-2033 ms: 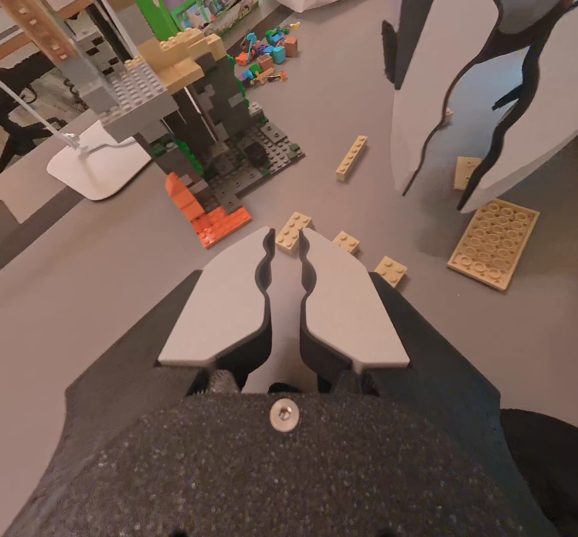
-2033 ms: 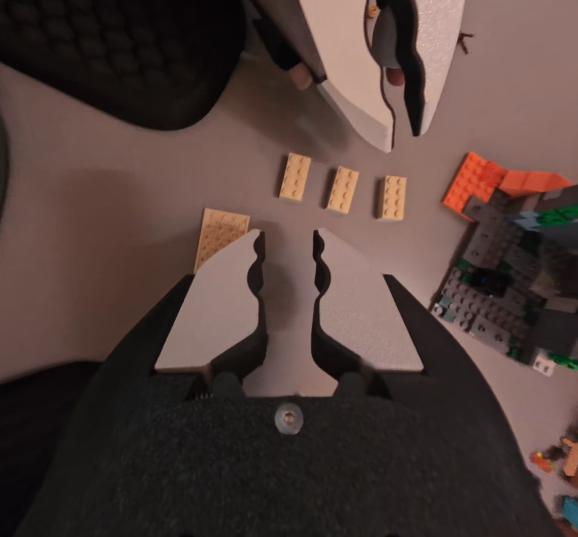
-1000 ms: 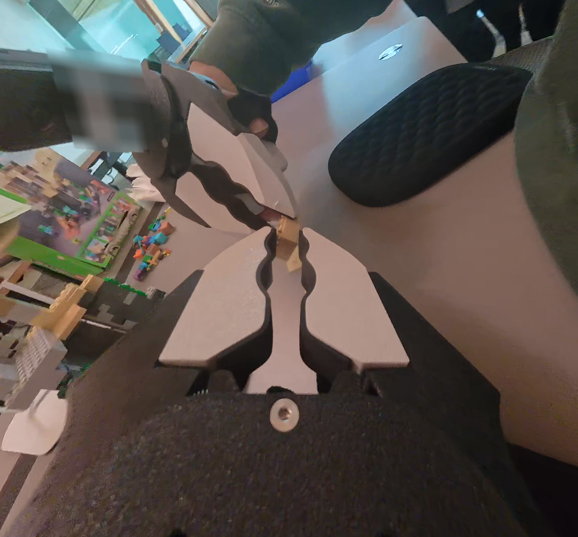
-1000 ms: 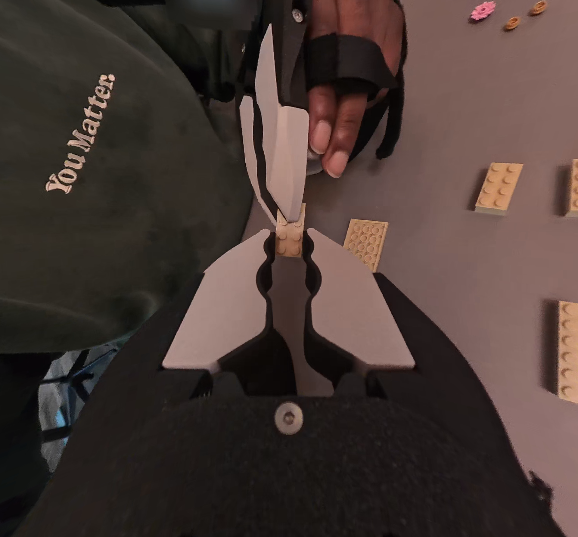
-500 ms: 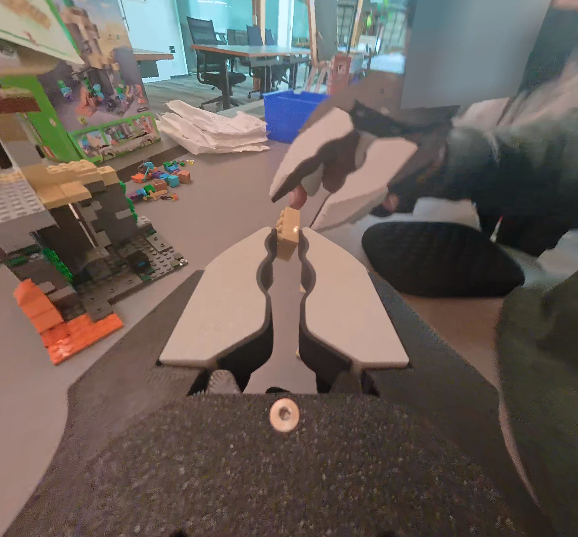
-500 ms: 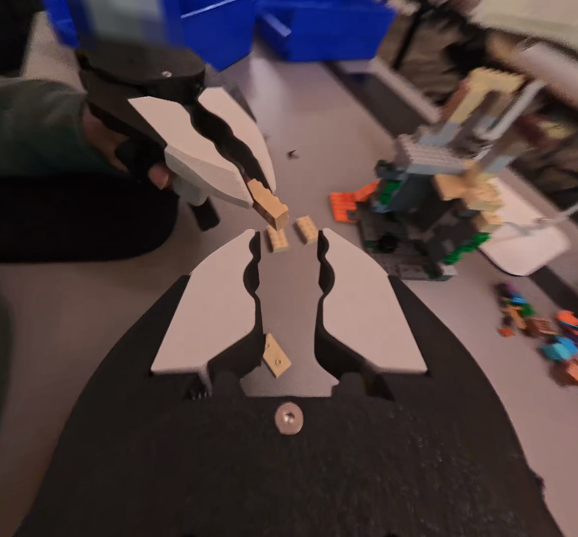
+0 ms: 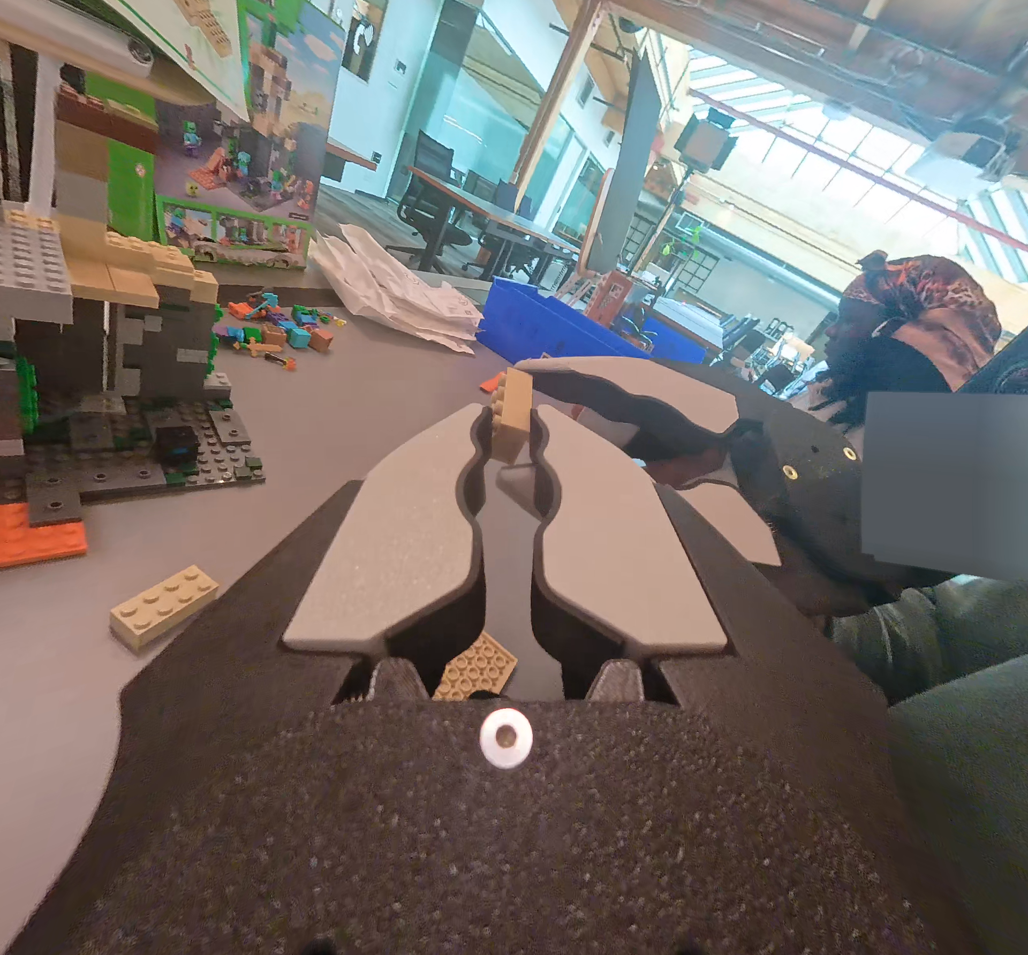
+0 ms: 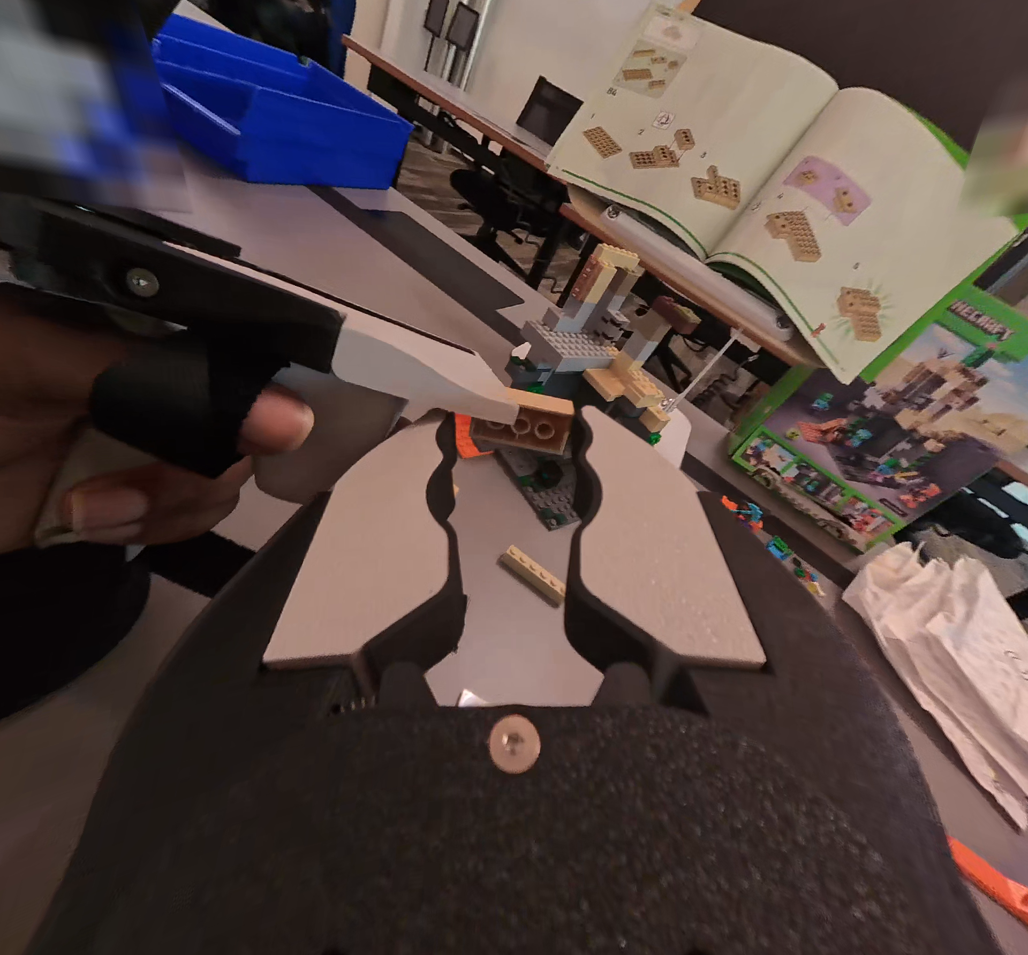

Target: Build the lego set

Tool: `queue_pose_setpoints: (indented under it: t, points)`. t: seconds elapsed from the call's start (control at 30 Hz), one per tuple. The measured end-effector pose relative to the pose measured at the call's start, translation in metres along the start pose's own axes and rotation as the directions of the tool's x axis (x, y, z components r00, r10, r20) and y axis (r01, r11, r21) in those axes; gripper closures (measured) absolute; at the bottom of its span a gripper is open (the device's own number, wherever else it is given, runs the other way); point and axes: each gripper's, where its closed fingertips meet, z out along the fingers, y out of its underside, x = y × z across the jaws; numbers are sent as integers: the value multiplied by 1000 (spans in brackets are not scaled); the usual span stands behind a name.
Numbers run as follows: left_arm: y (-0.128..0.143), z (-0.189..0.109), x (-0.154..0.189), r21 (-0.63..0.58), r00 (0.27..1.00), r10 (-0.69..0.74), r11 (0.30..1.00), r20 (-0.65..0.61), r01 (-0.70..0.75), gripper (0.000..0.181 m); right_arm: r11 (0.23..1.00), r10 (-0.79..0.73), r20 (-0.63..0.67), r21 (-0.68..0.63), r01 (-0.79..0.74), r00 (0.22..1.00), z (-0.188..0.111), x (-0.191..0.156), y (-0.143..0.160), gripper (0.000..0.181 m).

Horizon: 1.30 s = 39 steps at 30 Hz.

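My left gripper (image 7: 509, 416) is shut on a tan brick (image 7: 513, 414) and holds it on edge above the table. In the right wrist view the left gripper's fingers (image 8: 423, 377) come in from the left with the same brick (image 8: 528, 428), underside towards the camera. My right gripper (image 8: 514, 422) is open, its fingertips on either side of the brick's free end. It reaches in from the right in the left wrist view (image 7: 628, 400). The partly built model (image 7: 122, 350) stands at the left; it also shows in the right wrist view (image 8: 589, 339).
On the grey table lie a tan 2x4 brick (image 7: 164, 606), a tan plate (image 7: 475, 672), a long tan plate (image 8: 534, 575), loose coloured pieces (image 7: 272, 327), white paper bags (image 8: 945, 650), blue bins (image 8: 278, 122), the set's box (image 8: 890, 428) and an open instruction booklet (image 8: 779, 166). The tips of both grippers are at nearly the same place. Left tips and right tips are each some 25 cm from the partly built model (image 7: 122, 350).
The left gripper still holds the tan brick. The right gripper, apart from the brick half a second ago, now has its open fingers around it. Both views have tilted up towards the room.
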Motion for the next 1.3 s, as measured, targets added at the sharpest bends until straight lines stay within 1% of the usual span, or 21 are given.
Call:
queue_pose_setpoints:
  t: [0.1, 0.2, 0.27, 0.33, 0.37, 0.47, 0.53, 0.6, 0.63, 0.73, 0.83, 0.9, 0.93, 1.1, 1.2, 1.3]
  points:
    - [-1, 0, 0, 15, 999, -40, 999, 0, 40, 169, 1000, -18, -15, -1, 18, 1000, 2, 2, 0, 146]
    - [2, 0, -1, 14, 998, -67, 998, -3, 67, 169, 999, -39, 10, 1, 39, 999, 2, 1, 2, 147]
    - [6, 0, -2, -2, 998, -60, 998, -1, 60, 169, 998, -64, 55, -4, 65, 996, 1, 0, 6, 147]
    - [10, 0, -1, -21, 997, -67, 998, -25, 67, 168, 998, -65, 129, -12, 67, 990, 0, -1, 10, 147]
    - [11, -1, 0, -25, 997, -66, 998, -41, 65, 163, 997, -61, 152, -29, 66, 986, -1, 3, 14, 147]
    - [14, -2, -1, -66, 999, -17, 998, -52, 13, 154, 995, -37, 251, -81, 59, 967, -3, 14, 27, 147]
    - [21, -4, -5, -143, 995, 93, 985, -46, -98, 152, 990, -24, 313, -124, 67, 949, -7, 22, 37, 147]
    - [32, -6, -12, -247, 974, 217, 943, -56, -224, 150, 985, -28, 361, -152, 88, 932, -11, 30, 46, 147]
    - [39, -8, -15, -300, 964, 255, 917, -69, -264, 149, 981, -25, 376, -170, 96, 926, -12, 34, 50, 147]
    - [65, -12, -25, -456, 943, 309, 827, -120, -329, 142, 972, -8, 442, -208, 111, 897, -18, 39, 62, 147]
    - [93, -21, -41, -608, 903, 392, 678, -176, -413, 136, 964, 16, 484, -240, 116, 875, -24, 40, 72, 147]
    - [108, -28, -48, -680, 883, 411, 583, -225, -444, 131, 961, 30, 495, -253, 112, 868, -26, 40, 78, 147]
    - [113, -30, -49, -697, 879, 409, 557, -244, -452, 131, 960, 43, 501, -262, 104, 864, -27, 39, 80, 147]
    - [126, -35, -47, -735, 862, 386, 470, -327, -489, 124, 953, 80, 534, -289, 92, 842, -32, 36, 91, 147]
    - [133, -36, -45, -744, 854, 372, 436, -363, -506, 120, 951, 92, 556, -295, 92, 826, -34, 33, 94, 147]
    - [140, -37, -46, -757, 848, 367, 401, -383, -516, 121, 951, 92, 565, -295, 97, 820, -34, 31, 95, 147]
